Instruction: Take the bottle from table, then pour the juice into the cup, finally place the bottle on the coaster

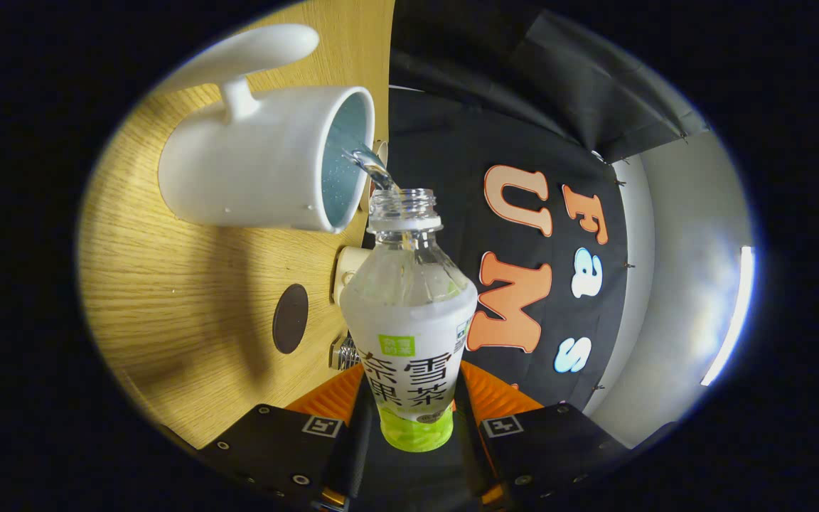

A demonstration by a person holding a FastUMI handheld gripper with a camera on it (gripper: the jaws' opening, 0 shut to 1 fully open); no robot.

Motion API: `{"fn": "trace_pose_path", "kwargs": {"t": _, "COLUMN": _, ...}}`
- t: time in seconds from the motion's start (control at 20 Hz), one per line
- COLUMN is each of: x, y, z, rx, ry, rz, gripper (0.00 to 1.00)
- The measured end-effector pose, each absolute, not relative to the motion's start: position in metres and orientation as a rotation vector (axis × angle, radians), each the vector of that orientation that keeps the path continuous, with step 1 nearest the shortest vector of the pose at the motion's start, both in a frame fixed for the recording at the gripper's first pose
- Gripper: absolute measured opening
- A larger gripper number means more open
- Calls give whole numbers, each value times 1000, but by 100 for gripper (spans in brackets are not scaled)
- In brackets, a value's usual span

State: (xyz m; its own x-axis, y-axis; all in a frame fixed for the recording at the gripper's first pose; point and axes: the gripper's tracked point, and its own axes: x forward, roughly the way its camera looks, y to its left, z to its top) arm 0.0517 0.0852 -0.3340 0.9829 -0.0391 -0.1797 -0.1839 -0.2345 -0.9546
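Observation:
My gripper [409,419] is shut on a clear plastic bottle [409,313] with a white label and a green base; both fingers press on its lower body. The whole view is rolled on its side, so the bottle is tipped over. Its open neck [404,208] points at the mouth of a white mug [267,167] with a large handle. A thin clear stream [370,165] runs from the neck into the mug's blue-grey inside. A dark round coaster [290,318] lies flat on the wooden table [189,299], beside the bottle and nearer to my fingers than the mug.
A small cream-coloured object [347,270] sits at the table's edge just behind the bottle, and a metallic piece [344,353] is close to my fingers. Beyond the table edge hangs the booth's black cloth wall [523,142], with a pale wall and a bright light strip [729,313] past it.

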Motion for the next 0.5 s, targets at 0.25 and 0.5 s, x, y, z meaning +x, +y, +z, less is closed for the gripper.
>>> {"fn": "trace_pose_path", "kwargs": {"t": 0.25, "x": 55, "y": 84, "z": -329, "rx": -1838, "ry": 150, "rz": 135, "gripper": 56}}
{"fn": "trace_pose_path", "kwargs": {"t": 0.5, "x": 56, "y": 87, "z": -327, "rx": -1871, "ry": 146, "rz": 141, "gripper": 57}}
